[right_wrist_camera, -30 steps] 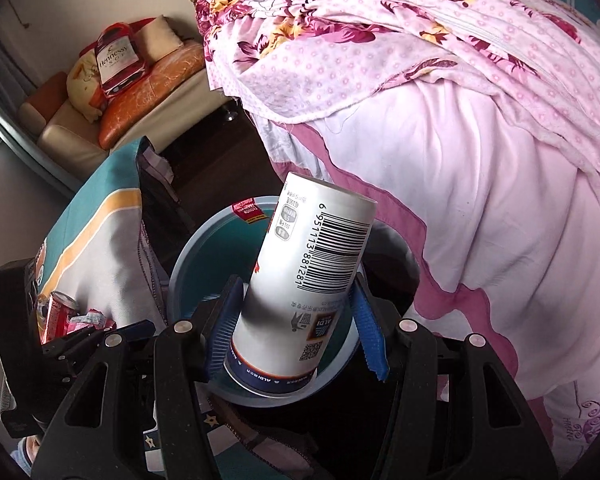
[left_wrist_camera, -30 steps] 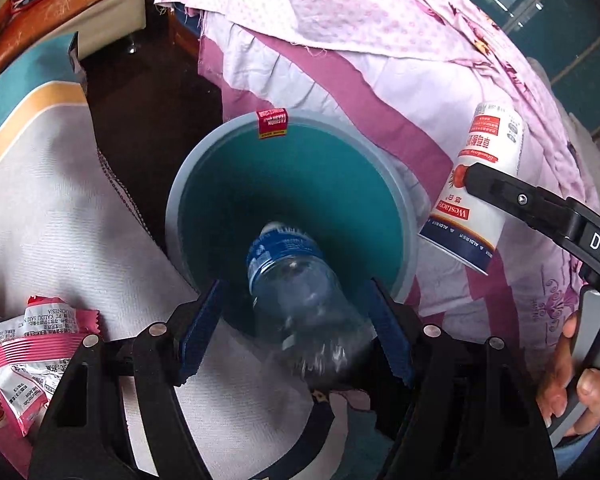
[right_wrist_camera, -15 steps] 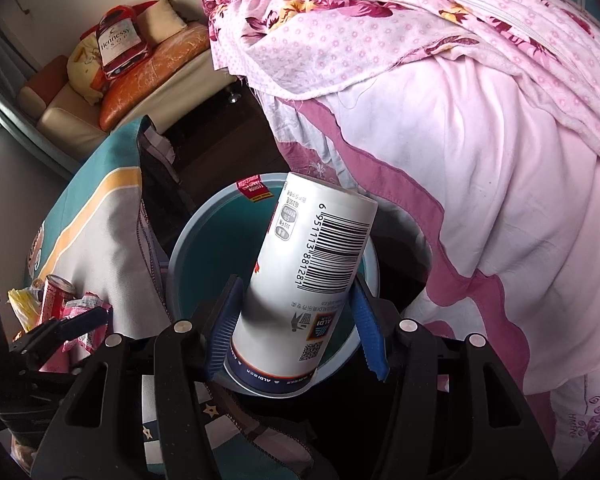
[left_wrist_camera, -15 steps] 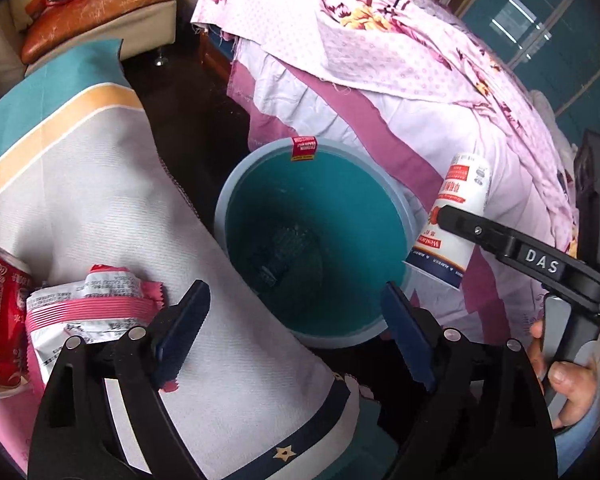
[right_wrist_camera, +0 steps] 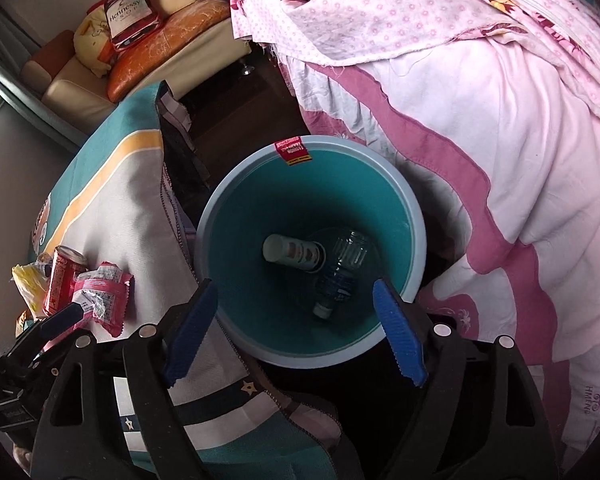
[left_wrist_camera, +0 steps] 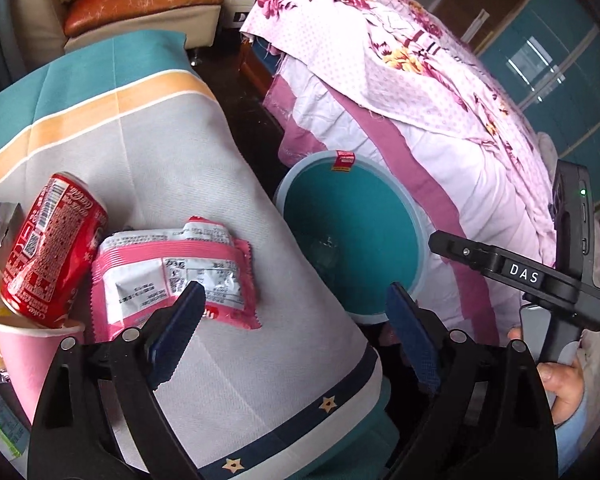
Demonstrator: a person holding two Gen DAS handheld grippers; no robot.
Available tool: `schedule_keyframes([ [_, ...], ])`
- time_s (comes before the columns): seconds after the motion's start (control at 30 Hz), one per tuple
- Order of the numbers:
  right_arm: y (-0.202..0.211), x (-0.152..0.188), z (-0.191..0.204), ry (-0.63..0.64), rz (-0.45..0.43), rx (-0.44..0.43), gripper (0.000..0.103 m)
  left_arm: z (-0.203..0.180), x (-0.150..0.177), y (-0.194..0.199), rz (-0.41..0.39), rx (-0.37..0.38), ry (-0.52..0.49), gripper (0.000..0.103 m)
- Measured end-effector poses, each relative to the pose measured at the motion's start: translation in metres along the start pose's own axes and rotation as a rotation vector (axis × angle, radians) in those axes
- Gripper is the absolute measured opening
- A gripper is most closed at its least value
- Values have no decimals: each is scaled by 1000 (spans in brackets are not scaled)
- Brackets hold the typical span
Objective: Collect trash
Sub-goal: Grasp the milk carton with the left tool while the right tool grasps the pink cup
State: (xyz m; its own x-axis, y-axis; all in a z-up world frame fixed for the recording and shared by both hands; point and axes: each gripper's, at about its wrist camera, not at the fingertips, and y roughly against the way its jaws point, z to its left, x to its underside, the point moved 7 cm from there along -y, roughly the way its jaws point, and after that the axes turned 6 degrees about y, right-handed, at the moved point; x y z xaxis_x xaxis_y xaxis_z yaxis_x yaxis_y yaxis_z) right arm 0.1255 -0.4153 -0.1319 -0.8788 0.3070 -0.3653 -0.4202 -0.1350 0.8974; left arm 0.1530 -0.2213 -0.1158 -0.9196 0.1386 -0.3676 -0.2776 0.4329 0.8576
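Trash already in the bin (right_wrist_camera: pixel 414 248): a white carton (right_wrist_camera: pixel 294 254) lying on its side and a clear bottle (right_wrist_camera: pixel 342 274) with a blue label, touching each other at the teal bottom. The bin has a pale rim with a red sticker (right_wrist_camera: pixel 292 152) and stands on the floor between a cloth (left_wrist_camera: pixel 160 148) and a pink quilt (right_wrist_camera: pixel 500 120). More trash lies on the cloth: a red can (left_wrist_camera: pixel 52 244) tilted into a pink cup (left_wrist_camera: pixel 28 356), and just beside it a pink wrapper (left_wrist_camera: pixel 172 272). The right gripper (right_wrist_camera: pixel 296 328) hangs over the bin, jaws opening, nothing between them. The left gripper (left_wrist_camera: pixel 296 340) hovers over the cloth's edge, jaws wide apart and empty, one blue pad (left_wrist_camera: pixel 176 336) overlapping the wrapper's corner.
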Motion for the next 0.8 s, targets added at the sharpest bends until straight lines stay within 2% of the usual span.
schedule_keyframes([
  [0.33, 16, 16, 52, 59, 16, 5, 78, 56, 17, 51, -83, -29, 77, 94],
  [0.8, 19, 51, 176, 243, 67, -36, 82, 161, 47, 124, -194, -82, 232, 95],
])
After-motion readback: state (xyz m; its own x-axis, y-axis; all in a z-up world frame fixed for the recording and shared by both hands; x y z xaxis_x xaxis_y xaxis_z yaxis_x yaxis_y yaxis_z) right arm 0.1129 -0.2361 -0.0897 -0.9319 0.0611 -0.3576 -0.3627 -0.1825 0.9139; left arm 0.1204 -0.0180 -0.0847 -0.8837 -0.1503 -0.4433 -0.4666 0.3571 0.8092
